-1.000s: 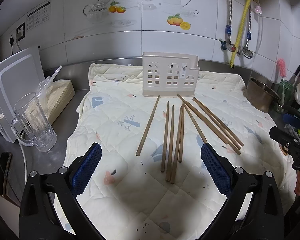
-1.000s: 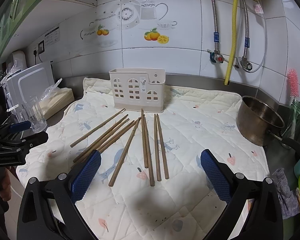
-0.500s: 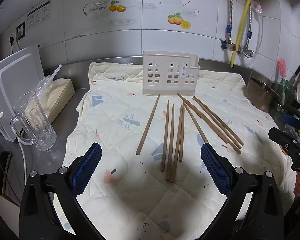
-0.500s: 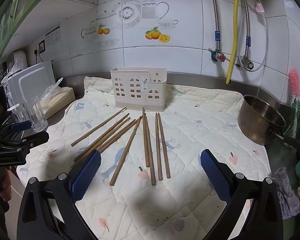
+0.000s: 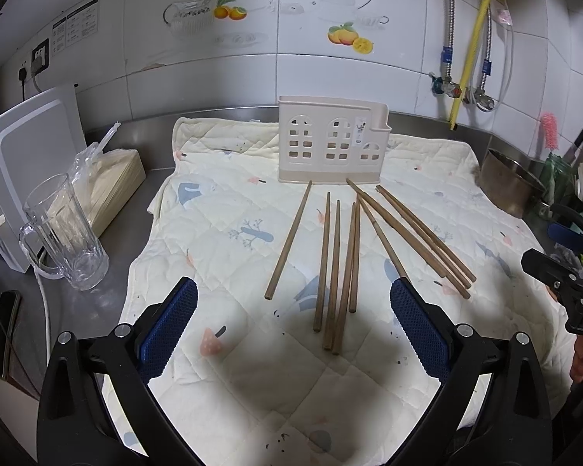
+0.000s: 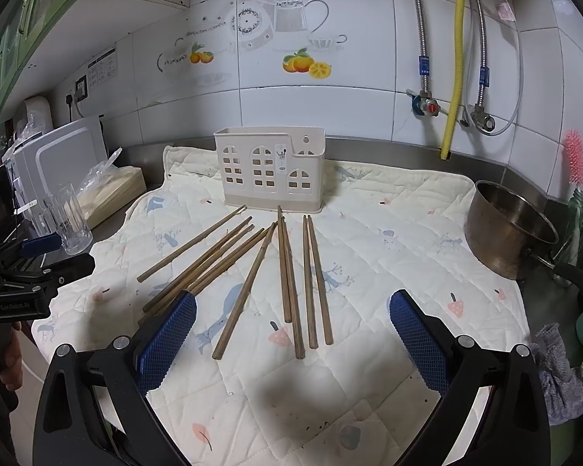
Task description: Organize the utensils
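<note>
Nine brown wooden chopsticks (image 6: 287, 272) lie loose on the quilted cream cloth (image 6: 388, 240) before the seemingly empty cream house-patterned plastic holder (image 6: 270, 169), both the left tool (image 5: 293, 328) and right tool (image 6: 291, 336) spread wide, gripping nothing.

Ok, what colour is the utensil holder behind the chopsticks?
Cream, with window-shaped cutouts; the utensil holder shows best in the right wrist view.

I see a glass mug (image 5: 64, 233) left on the steel desk (image 5: 144, 202), a metal pot (image 6: 509, 229) right, a quilted cloth (image 6: 388, 209) between, a pink brush (image 6: 574, 155) behind.
</note>
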Demonstrator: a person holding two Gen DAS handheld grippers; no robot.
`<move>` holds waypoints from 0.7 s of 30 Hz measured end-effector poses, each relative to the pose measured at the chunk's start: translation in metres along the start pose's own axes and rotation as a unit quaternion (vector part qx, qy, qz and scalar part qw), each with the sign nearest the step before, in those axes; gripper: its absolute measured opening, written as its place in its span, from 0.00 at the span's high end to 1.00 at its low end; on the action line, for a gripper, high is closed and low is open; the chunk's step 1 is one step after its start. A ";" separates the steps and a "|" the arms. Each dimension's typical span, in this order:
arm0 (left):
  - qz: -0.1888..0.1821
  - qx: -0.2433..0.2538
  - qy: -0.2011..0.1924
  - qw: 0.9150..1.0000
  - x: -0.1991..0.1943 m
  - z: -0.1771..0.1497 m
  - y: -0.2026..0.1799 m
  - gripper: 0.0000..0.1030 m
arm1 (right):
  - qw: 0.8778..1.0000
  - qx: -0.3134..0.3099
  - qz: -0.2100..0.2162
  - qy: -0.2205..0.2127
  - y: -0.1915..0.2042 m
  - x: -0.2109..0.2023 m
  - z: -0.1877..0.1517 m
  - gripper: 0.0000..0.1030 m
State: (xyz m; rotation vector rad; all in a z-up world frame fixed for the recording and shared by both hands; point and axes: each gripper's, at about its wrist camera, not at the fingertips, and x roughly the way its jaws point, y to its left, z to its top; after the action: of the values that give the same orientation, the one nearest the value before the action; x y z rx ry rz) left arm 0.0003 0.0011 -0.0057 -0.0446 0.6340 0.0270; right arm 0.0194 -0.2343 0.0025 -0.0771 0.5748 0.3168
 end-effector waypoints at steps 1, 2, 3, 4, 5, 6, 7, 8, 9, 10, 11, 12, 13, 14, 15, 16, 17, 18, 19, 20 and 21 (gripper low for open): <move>0.000 -0.001 0.000 1.000 0.000 0.000 0.000 0.05 | 1.000 0.000 0.001 0.000 0.000 0.001 0.000 0.06; -0.001 -0.001 0.000 1.000 0.001 0.000 0.002 0.05 | 1.000 0.000 0.001 0.001 0.001 0.001 -0.001 0.06; -0.001 -0.001 0.000 1.000 0.001 0.000 0.002 0.05 | 1.000 0.000 0.000 0.000 0.000 0.001 0.000 0.06; 0.000 0.000 0.000 1.000 0.001 0.000 0.001 0.05 | 1.000 0.000 0.000 0.000 0.000 0.001 0.000 0.06; 0.000 0.000 0.000 1.000 0.001 0.000 0.001 0.05 | 1.000 0.000 0.000 0.001 0.001 0.001 -0.001 0.06; 0.000 0.001 0.001 1.000 0.001 -0.001 0.001 0.05 | 1.000 0.000 0.001 0.001 0.001 0.001 -0.001 0.06; 0.000 0.001 0.001 1.000 0.001 -0.001 0.001 0.05 | 1.000 0.000 0.001 0.000 0.001 0.001 0.000 0.06; 0.000 0.001 0.001 1.000 0.001 -0.001 0.001 0.05 | 1.000 0.000 0.001 0.001 0.001 0.002 -0.001 0.06; 0.000 0.001 0.001 1.000 0.001 -0.001 0.001 0.05 | 1.000 0.000 0.002 0.001 0.001 0.002 -0.001 0.06; 0.000 0.001 0.001 1.000 0.001 -0.001 0.001 0.05 | 1.000 0.000 0.002 0.001 0.001 0.002 -0.001 0.06; -0.001 0.000 0.001 1.000 0.001 -0.001 0.001 0.05 | 1.000 0.000 0.003 0.002 0.001 0.003 -0.001 0.06; 0.000 0.001 0.001 1.000 0.001 -0.001 0.001 0.05 | 1.000 -0.001 0.003 0.002 0.002 0.003 -0.001 0.06; 0.000 0.001 0.002 1.000 0.001 -0.001 0.001 0.05 | 1.000 -0.001 0.003 0.002 0.001 0.003 -0.001 0.06; 0.000 0.001 0.002 1.000 0.001 -0.001 0.001 0.05 | 1.000 -0.001 0.003 0.001 0.002 0.003 -0.001 0.06; 0.000 0.001 0.002 1.000 0.001 -0.001 0.000 0.05 | 1.000 0.000 0.004 0.001 0.002 0.003 -0.001 0.06; 0.000 0.002 0.003 1.000 0.001 0.000 0.000 0.05 | 1.000 0.000 0.004 0.001 0.001 0.003 0.000 0.06; 0.000 0.001 0.003 1.000 0.001 0.000 0.000 0.05 | 1.000 0.000 0.004 0.001 0.001 0.003 0.000 0.06; 0.000 0.002 0.003 1.000 0.001 0.000 0.000 0.05 | 1.000 0.000 0.004 0.001 0.001 0.003 0.000 0.06; 0.000 0.001 0.002 1.000 0.001 0.000 0.000 0.05 | 1.000 0.000 0.004 0.001 0.001 0.003 0.000 0.06; 0.000 0.001 0.003 1.000 0.001 0.000 0.000 0.05 | 1.000 0.000 0.004 0.001 0.002 0.003 -0.001 0.06; 0.000 0.001 0.003 1.000 0.001 0.000 0.001 0.05 | 1.000 0.000 0.004 0.001 0.001 0.003 0.000 0.06</move>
State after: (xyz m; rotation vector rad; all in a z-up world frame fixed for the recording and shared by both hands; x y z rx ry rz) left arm 0.0010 0.0016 -0.0066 -0.0423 0.6392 0.0264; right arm 0.0210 -0.2322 0.0009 -0.0753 0.5778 0.3238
